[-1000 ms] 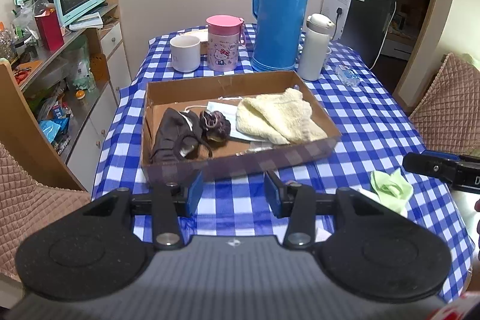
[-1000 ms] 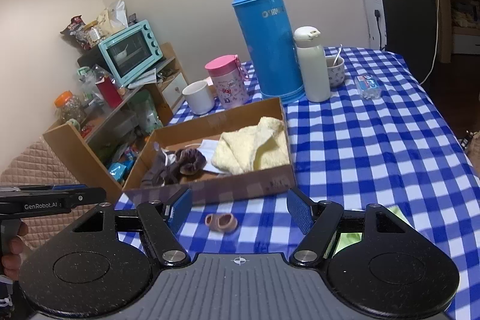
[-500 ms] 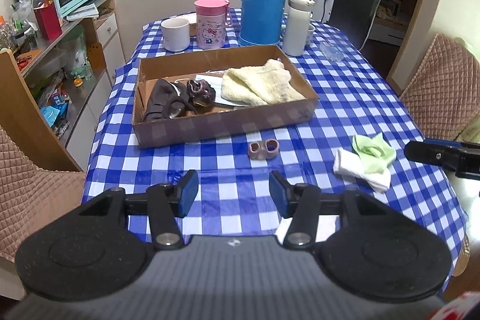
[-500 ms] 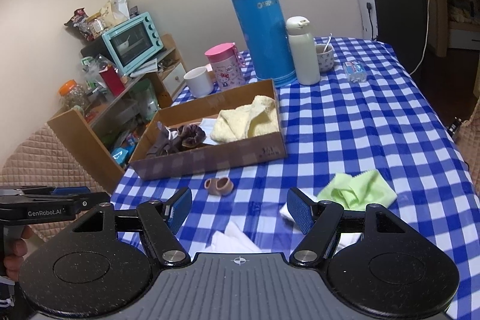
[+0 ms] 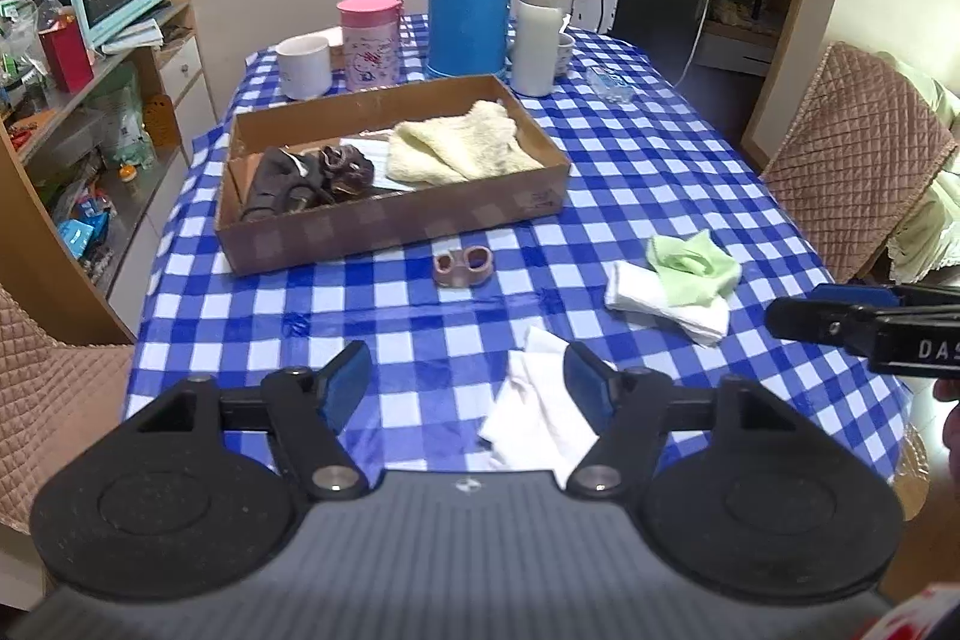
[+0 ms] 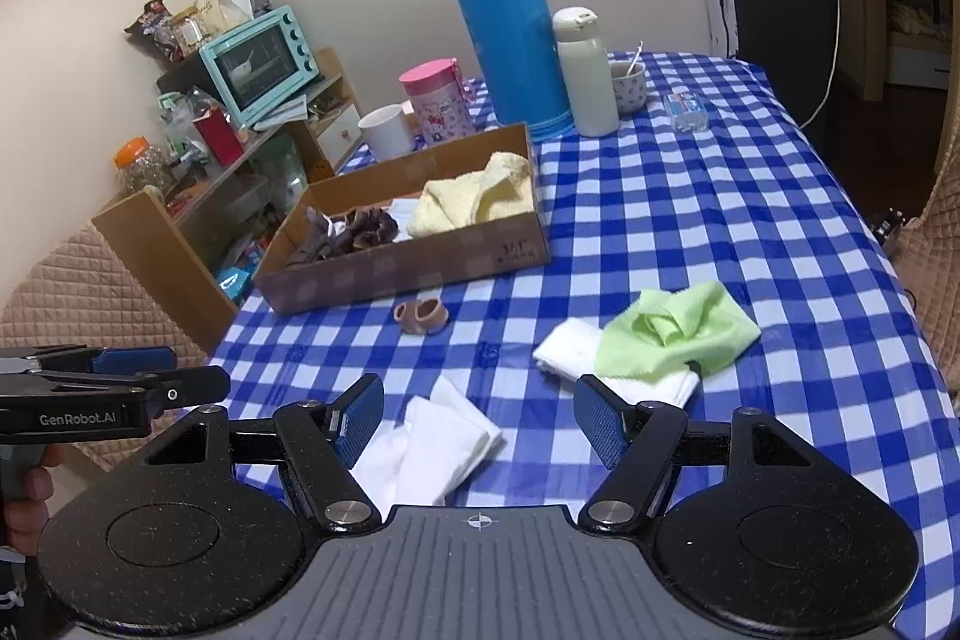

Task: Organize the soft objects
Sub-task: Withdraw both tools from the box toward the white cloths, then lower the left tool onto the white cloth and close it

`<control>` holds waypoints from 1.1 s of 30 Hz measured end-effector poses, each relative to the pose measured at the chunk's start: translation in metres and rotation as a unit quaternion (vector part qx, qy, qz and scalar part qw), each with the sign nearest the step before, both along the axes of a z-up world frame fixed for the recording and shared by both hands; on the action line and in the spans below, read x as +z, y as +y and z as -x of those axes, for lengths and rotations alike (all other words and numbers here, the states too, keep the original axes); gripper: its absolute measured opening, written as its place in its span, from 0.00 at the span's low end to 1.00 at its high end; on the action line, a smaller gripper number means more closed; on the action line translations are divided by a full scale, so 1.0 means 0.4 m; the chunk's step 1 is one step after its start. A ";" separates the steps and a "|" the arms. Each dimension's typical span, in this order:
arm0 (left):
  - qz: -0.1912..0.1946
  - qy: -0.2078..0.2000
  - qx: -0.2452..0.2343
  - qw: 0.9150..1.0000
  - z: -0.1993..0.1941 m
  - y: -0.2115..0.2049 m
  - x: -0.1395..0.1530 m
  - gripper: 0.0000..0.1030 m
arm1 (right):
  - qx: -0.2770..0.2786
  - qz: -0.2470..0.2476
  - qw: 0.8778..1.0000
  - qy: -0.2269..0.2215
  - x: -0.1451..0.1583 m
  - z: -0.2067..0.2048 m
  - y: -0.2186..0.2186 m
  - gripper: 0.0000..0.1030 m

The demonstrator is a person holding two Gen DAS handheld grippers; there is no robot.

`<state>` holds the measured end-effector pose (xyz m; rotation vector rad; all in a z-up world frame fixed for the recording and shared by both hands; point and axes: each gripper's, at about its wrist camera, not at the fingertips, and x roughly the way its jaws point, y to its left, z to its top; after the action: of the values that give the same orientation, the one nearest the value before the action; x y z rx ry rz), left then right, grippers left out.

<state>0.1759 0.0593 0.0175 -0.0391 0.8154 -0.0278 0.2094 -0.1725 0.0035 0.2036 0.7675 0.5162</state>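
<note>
Black tool, blue ribbed pads

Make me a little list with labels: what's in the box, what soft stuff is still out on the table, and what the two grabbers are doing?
in the box: cream towel, dark brown cloth items, inside the cardboard box
loose on table: green cloth lying on a folded white cloth; white cloth nearest the grippers; small pink-brown item in front of the box
left gripper: open, holding nothing
right gripper: open, holding nothing
table cover: blue checked tablecloth
</note>
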 end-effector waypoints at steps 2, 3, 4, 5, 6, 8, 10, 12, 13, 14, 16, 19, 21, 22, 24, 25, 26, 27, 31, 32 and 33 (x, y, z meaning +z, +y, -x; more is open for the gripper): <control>0.005 0.000 -0.001 1.000 0.006 -0.008 -0.002 0.71 | -0.001 0.002 1.000 0.003 -0.005 0.008 -0.006 0.68; 0.008 0.000 -0.001 1.000 0.008 -0.012 -0.003 0.73 | -0.003 0.004 1.000 0.005 -0.008 0.010 -0.008 0.68; 0.009 0.001 -0.001 1.000 0.010 -0.015 -0.004 0.74 | -0.005 0.006 1.000 0.008 -0.011 0.012 -0.010 0.68; 0.009 0.001 -0.001 1.000 0.012 -0.018 -0.005 0.74 | -0.008 0.009 1.000 0.010 -0.014 0.016 -0.013 0.68; 0.007 0.003 0.000 1.000 0.014 -0.023 -0.008 0.74 | -0.011 0.013 1.000 0.011 -0.018 0.019 -0.014 0.68; 0.003 0.011 0.003 1.000 0.015 -0.031 -0.016 0.74 | -0.015 0.017 1.000 0.013 -0.026 0.024 -0.018 0.68; 0.001 0.020 0.002 1.000 0.017 -0.038 -0.026 0.74 | -0.016 0.019 1.000 0.016 -0.034 0.030 -0.019 0.68; -0.001 0.027 -0.001 1.000 0.018 -0.046 -0.036 0.74 | -0.015 0.019 1.000 0.019 -0.040 0.033 -0.018 0.68; -0.001 0.031 -0.003 1.000 0.018 -0.049 -0.041 0.74 | -0.015 0.019 0.999 0.021 -0.043 0.033 -0.019 0.68; 0.001 0.033 -0.007 0.999 0.019 -0.052 -0.045 0.74 | -0.015 0.019 0.999 0.024 -0.047 0.034 -0.019 0.68; 0.000 0.036 -0.013 0.999 0.018 -0.060 -0.053 0.74 | -0.015 0.018 0.999 0.028 -0.052 0.033 -0.019 0.68; -0.004 0.044 -0.021 0.999 0.011 -0.074 -0.071 0.74 | -0.014 0.017 0.999 0.033 -0.058 0.035 -0.021 0.68; -0.001 0.048 -0.027 0.998 0.008 -0.081 -0.082 0.74 | -0.013 0.021 0.999 0.037 -0.067 0.036 -0.022 0.68; 0.000 0.050 -0.031 0.998 0.006 -0.085 -0.086 0.74 | -0.014 0.025 0.999 0.039 -0.072 0.037 -0.022 0.68; 0.001 0.055 -0.035 0.998 0.000 -0.093 -0.098 0.74 | -0.018 0.030 0.998 0.046 -0.086 0.039 -0.024 0.68; 0.000 0.058 -0.037 0.998 -0.003 -0.096 -0.104 0.74 | -0.018 0.032 0.998 0.050 -0.091 0.039 -0.025 0.68; -0.001 0.061 -0.037 0.997 -0.006 -0.099 -0.109 0.74 | -0.020 0.034 0.998 0.055 -0.098 0.038 -0.026 0.68; -0.002 0.064 -0.039 0.997 -0.009 -0.102 -0.115 0.74 | -0.022 0.036 0.997 0.059 -0.103 0.037 -0.027 0.68; -0.004 0.071 -0.042 0.997 -0.020 -0.104 -0.134 0.74 | -0.026 0.039 0.996 0.071 -0.120 0.035 -0.031 0.68; -0.004 0.072 -0.043 0.996 -0.023 -0.104 -0.139 0.74 | -0.026 0.040 0.996 0.073 -0.123 0.034 -0.032 0.68; -0.005 0.073 -0.043 0.996 -0.026 -0.103 -0.143 0.74 | -0.026 0.041 0.996 0.075 -0.126 0.032 -0.032 0.68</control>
<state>0.1864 0.0179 -0.0396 0.0028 0.9640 -0.1040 0.1964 -0.1852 -0.0469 0.1884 0.9258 0.4218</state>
